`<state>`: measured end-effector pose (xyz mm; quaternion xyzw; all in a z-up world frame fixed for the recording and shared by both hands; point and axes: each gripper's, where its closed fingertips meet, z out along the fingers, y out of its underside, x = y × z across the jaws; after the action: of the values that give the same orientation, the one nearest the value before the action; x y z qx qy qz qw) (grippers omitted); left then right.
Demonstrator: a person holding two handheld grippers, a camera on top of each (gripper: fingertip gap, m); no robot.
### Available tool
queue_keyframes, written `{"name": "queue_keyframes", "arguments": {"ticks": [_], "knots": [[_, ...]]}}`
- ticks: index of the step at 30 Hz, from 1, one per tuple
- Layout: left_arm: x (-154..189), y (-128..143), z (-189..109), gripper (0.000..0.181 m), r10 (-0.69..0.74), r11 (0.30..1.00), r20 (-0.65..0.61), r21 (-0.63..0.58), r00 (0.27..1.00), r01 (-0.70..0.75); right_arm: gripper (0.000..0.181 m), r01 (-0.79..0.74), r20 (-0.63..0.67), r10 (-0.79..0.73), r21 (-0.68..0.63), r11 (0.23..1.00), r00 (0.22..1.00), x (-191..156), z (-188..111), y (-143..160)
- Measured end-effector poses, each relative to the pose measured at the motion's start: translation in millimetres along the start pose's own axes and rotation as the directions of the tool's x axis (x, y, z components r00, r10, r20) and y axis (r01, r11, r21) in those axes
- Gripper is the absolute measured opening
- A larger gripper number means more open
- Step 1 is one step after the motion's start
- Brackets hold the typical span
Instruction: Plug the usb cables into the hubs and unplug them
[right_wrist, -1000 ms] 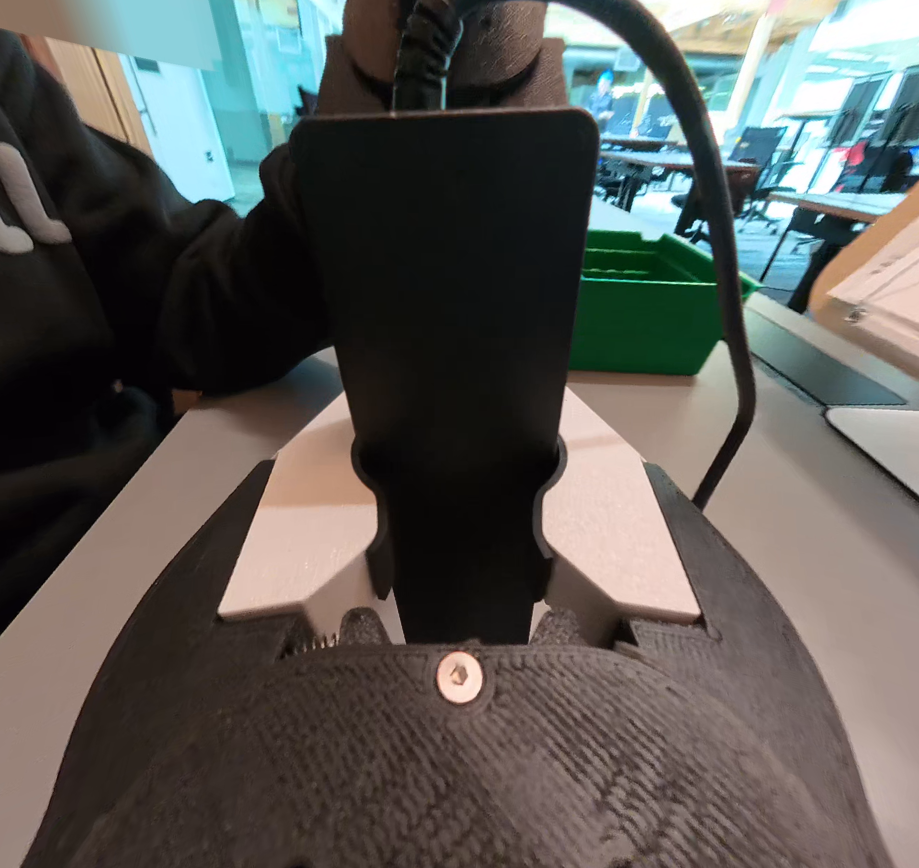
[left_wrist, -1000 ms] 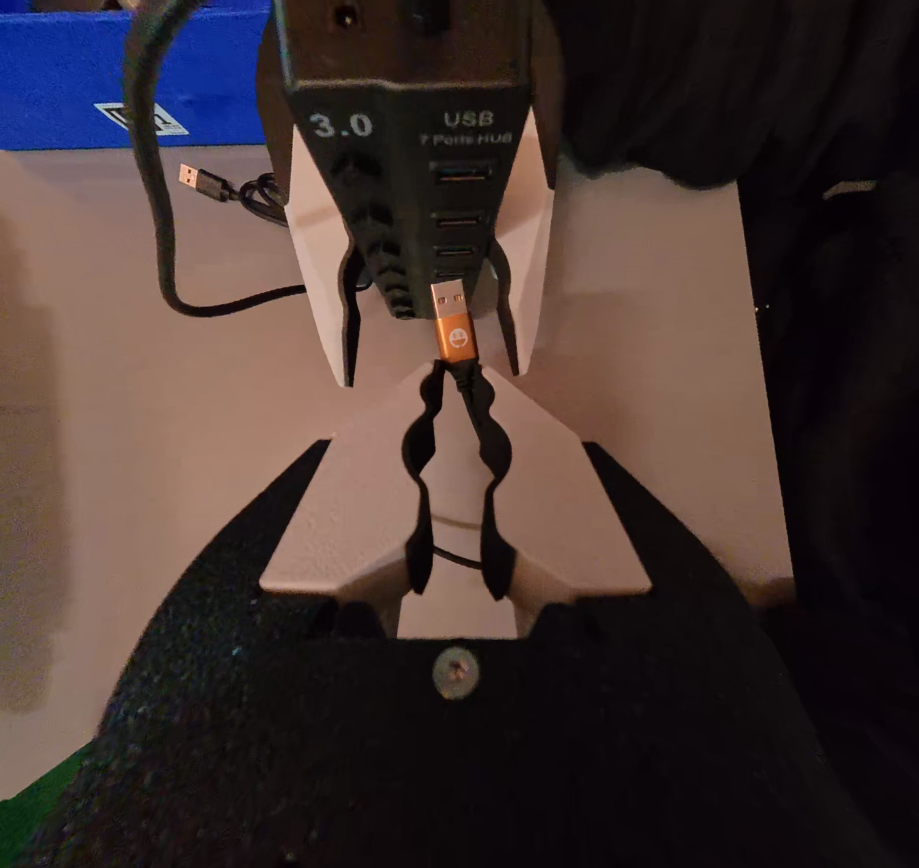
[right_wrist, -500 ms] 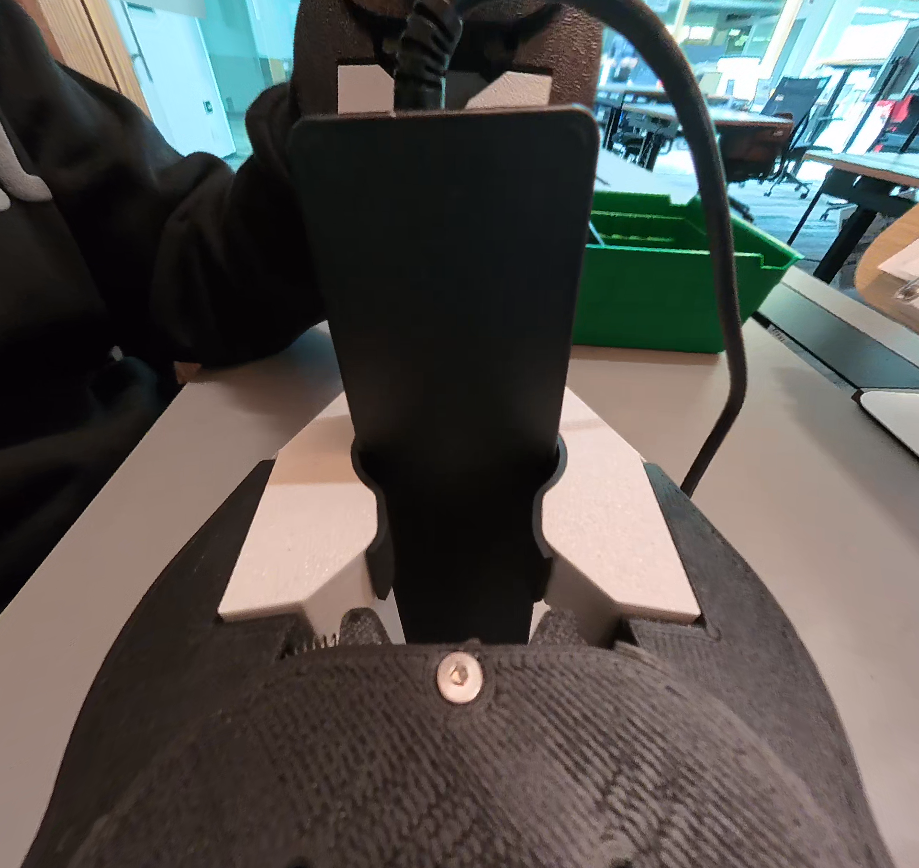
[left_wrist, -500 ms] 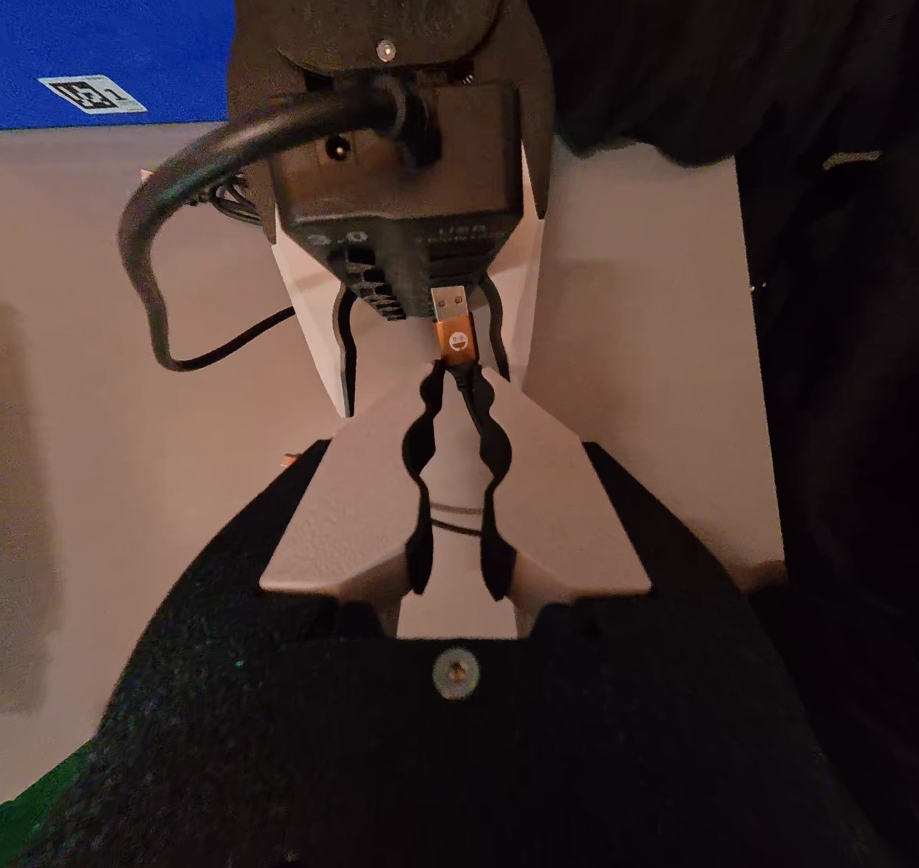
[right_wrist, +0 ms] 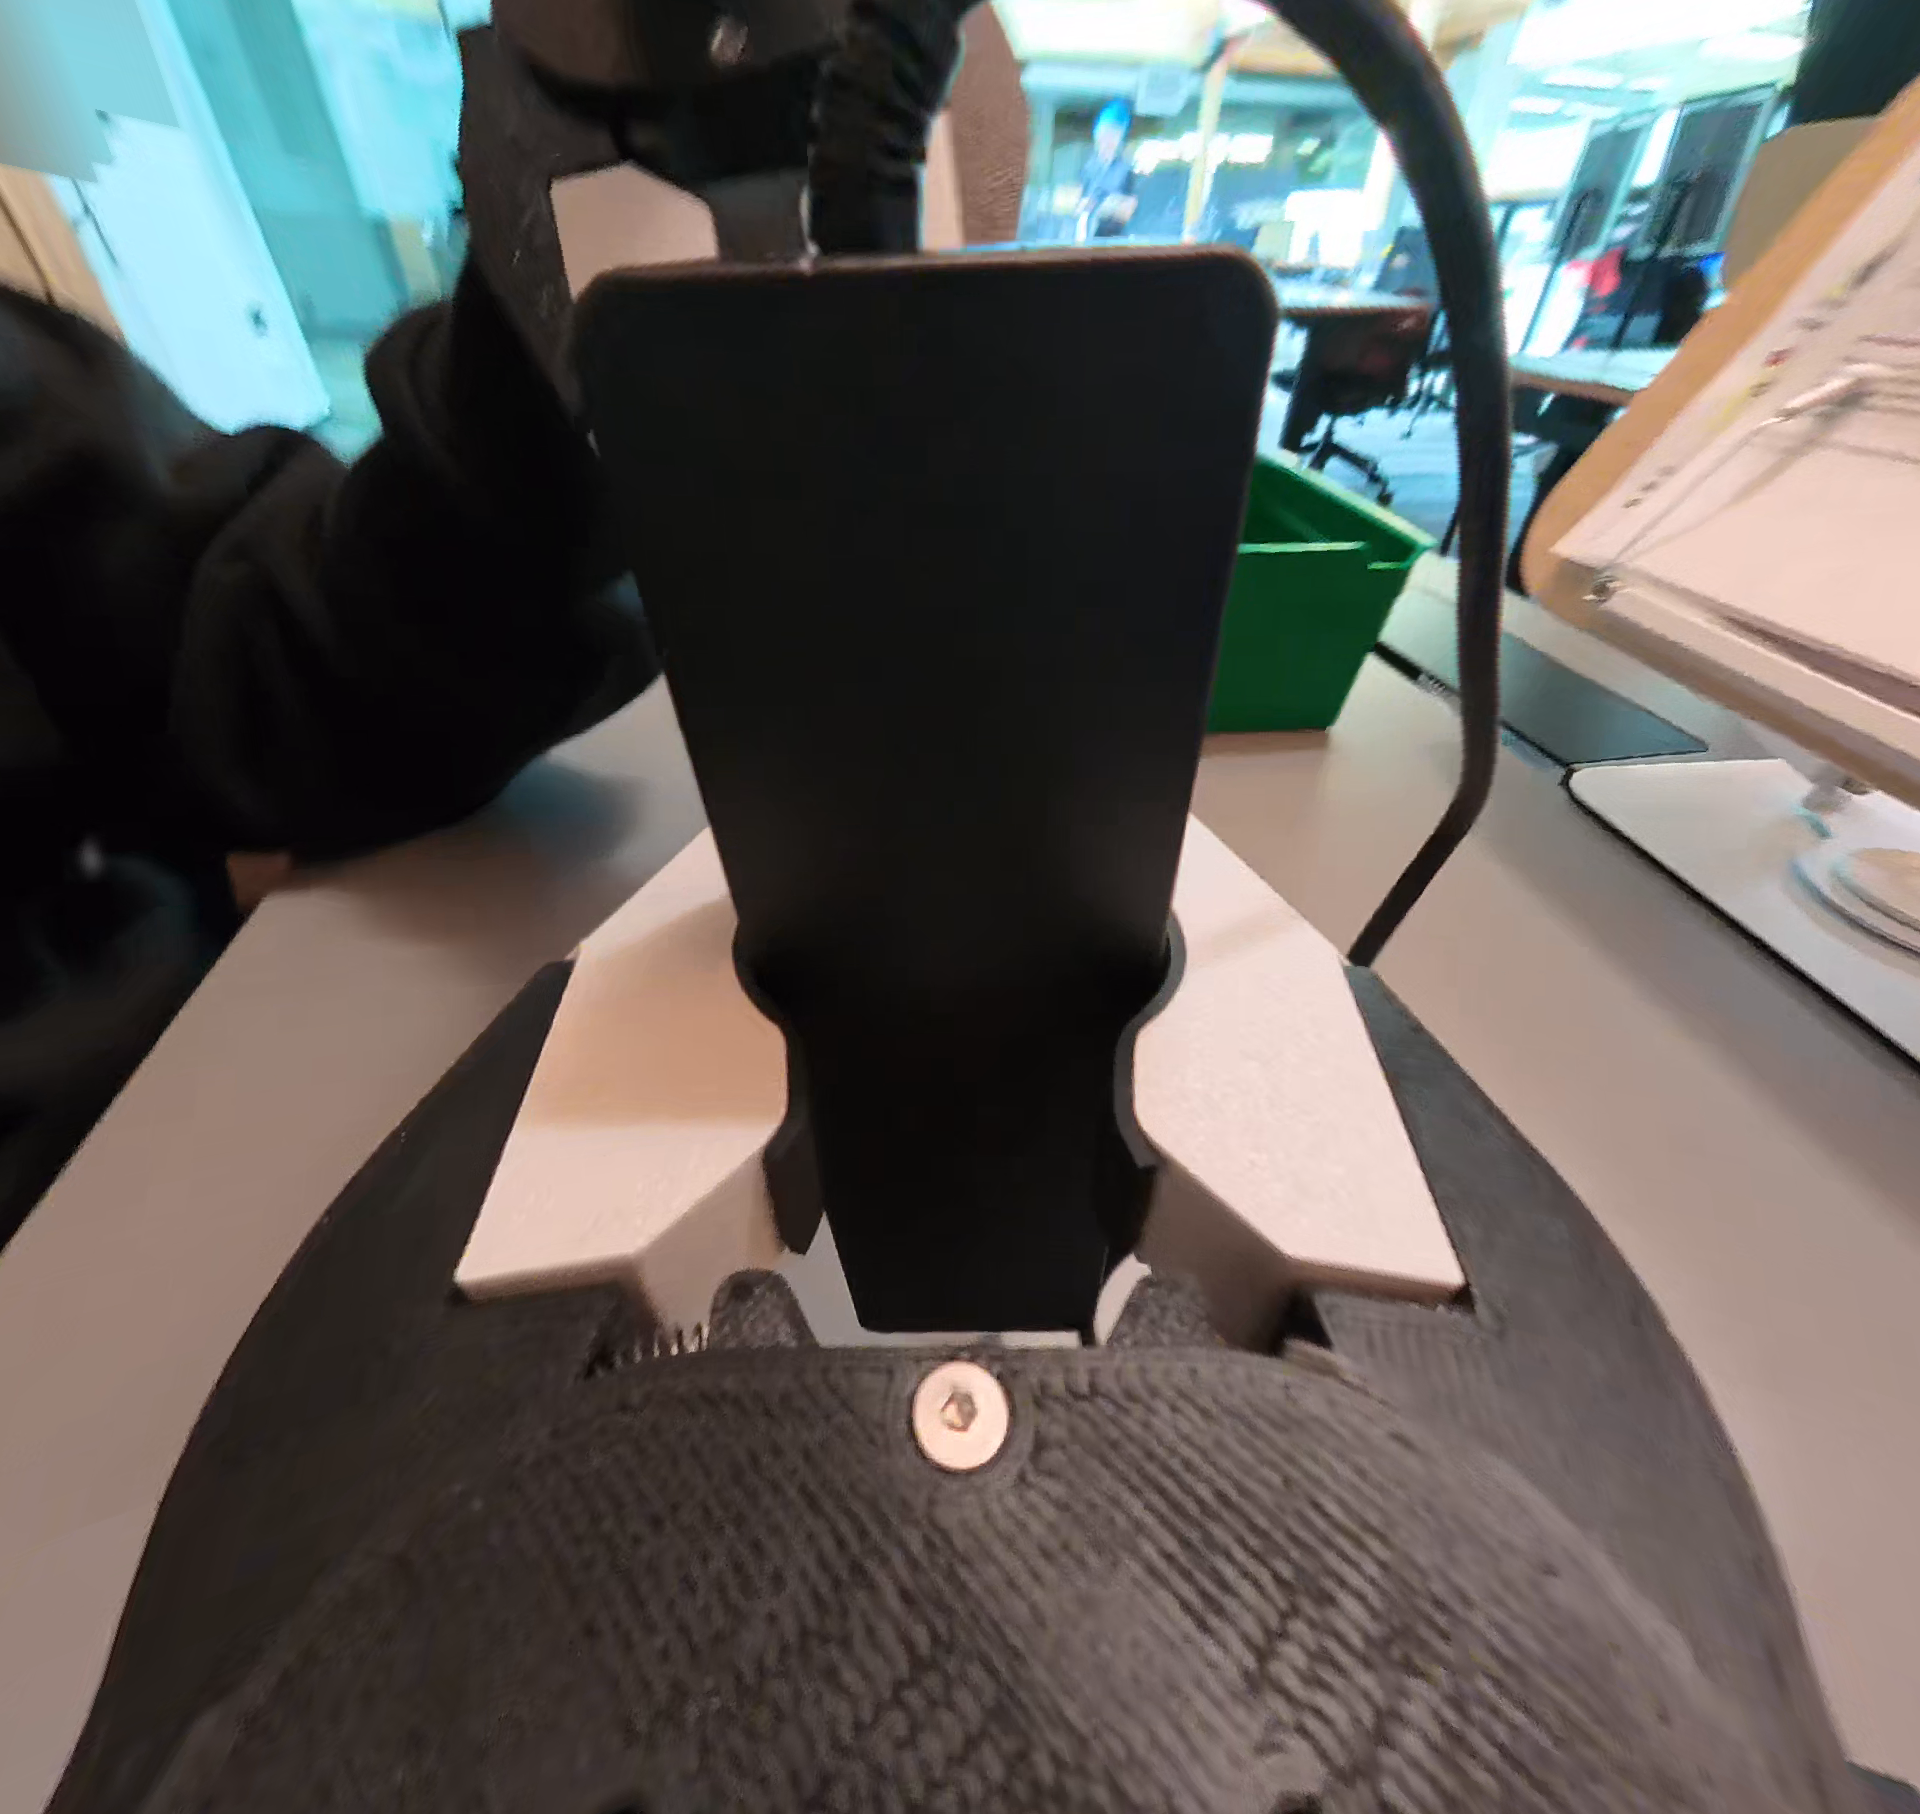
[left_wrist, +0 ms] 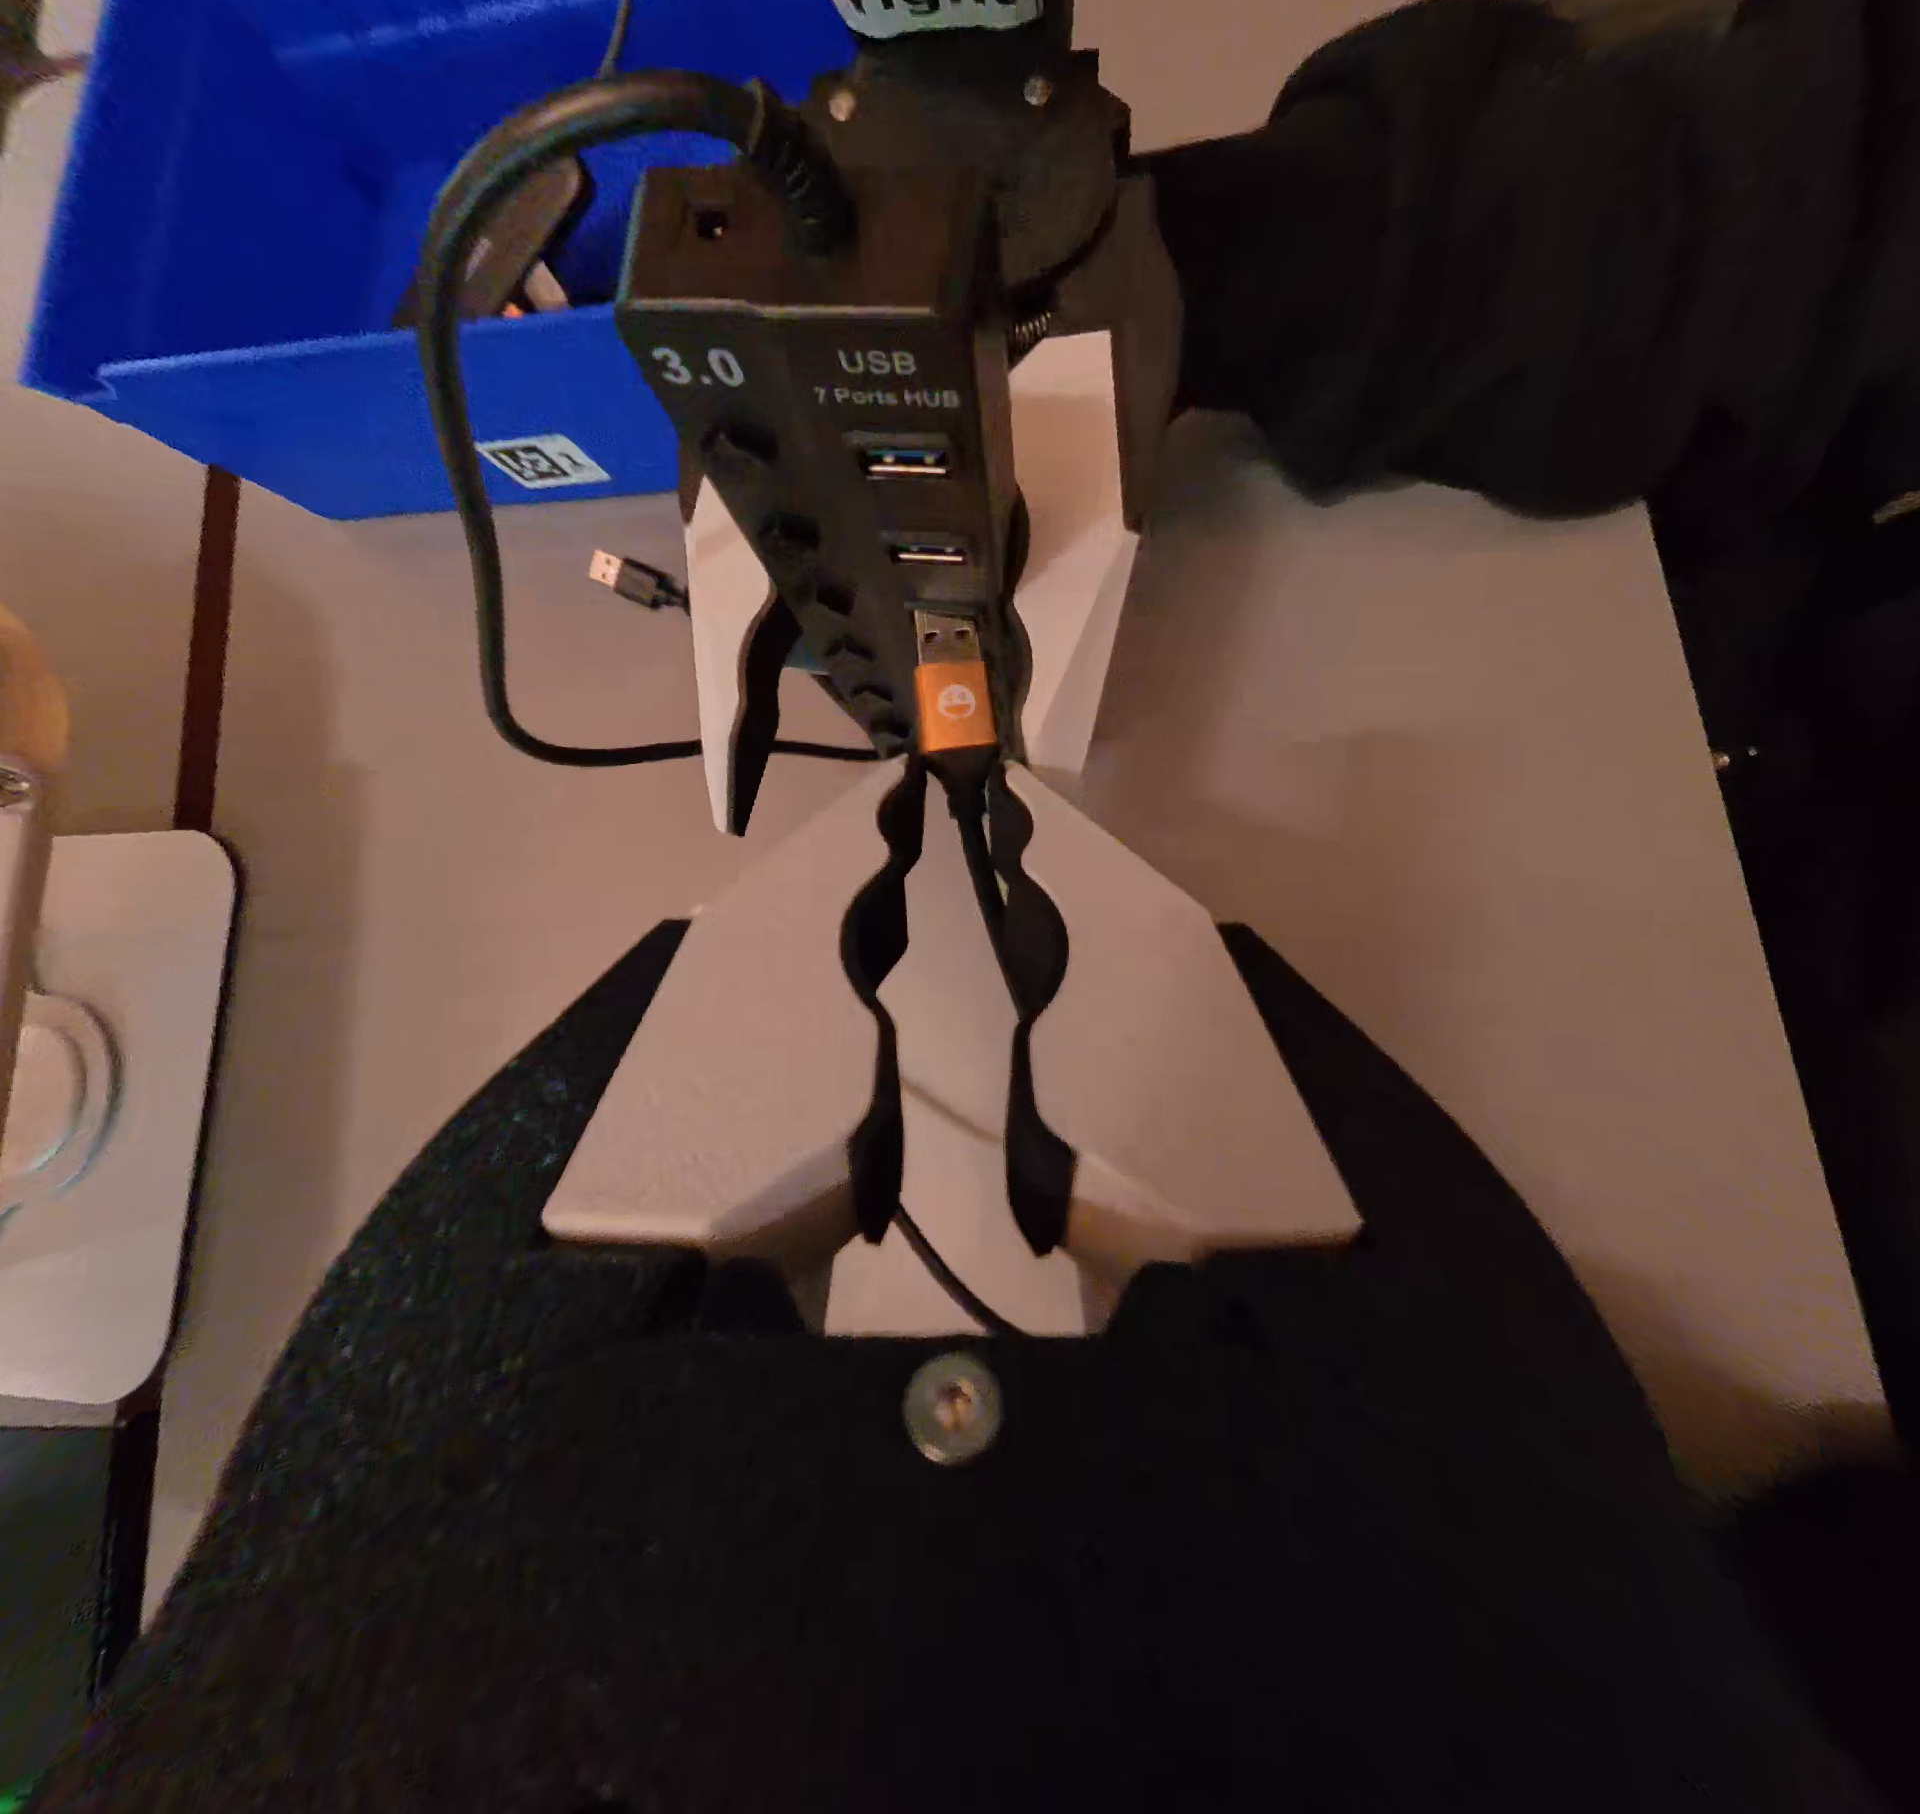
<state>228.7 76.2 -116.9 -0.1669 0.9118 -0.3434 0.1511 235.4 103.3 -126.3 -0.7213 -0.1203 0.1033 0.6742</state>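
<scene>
My left gripper is shut on the thin black cable just behind the orange USB plug. The plug's metal tip rests at the third port of the black USB hub; I cannot tell whether it is inserted. My right gripper is shut on the lower end of the hub, whose plain back fills its view. It shows opposite in the left wrist view, white fingers on either side of the hub. The hub's thick black cable loops down to the table.
A blue bin stands behind the hub, with a loose USB plug on the table before it. A green bin and a tilted board are at the right. A glass stands left. A black sleeve reaches in.
The hub had tipped its cable end towards the left camera; now it is tilted back and its port face shows again. The plug has stayed at the lower ports. Both grips are unchanged.
</scene>
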Motion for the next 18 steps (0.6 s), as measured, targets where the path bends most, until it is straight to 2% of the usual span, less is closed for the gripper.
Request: {"name": "queue_keyframes", "arguments": {"ticks": [1,4,9,13,18], "knots": [[-3.0,-4.2,-2.2,0.009,0.000,0.999,0.012,0.035,1.000,0.000,0.062,-0.013,-0.007,0.013,0.024,1.000,1.000,2.3,-1.7,-3.4],[-11.5,-14.4,-7.8,0.006,0.043,0.987,0.066,0.151,0.997,-0.052,0.062,-0.034,-0.020,0.035,0.079,0.996,0.999,6.5,-6.3,-11.9],[-21.0,-9.7,-2.2,0.005,-0.015,0.990,0.080,0.138,0.997,0.004,0.062,0.007,-0.065,-0.004,0.053,0.999,0.998,11.0,-7.6,-10.8],[-19.0,-6.4,5.7,0.005,-0.002,0.992,0.047,0.130,0.999,-0.004,0.062,0.004,-0.042,-0.001,0.075,0.997,0.999,6.1,-4.1,-14.8],[-12.4,0.6,1.4,0.005,0.030,0.996,0.033,0.081,0.999,-0.032,0.062,0.041,-0.083,-0.038,0.042,0.998,0.996,11.5,-8.9,-12.3]]}}
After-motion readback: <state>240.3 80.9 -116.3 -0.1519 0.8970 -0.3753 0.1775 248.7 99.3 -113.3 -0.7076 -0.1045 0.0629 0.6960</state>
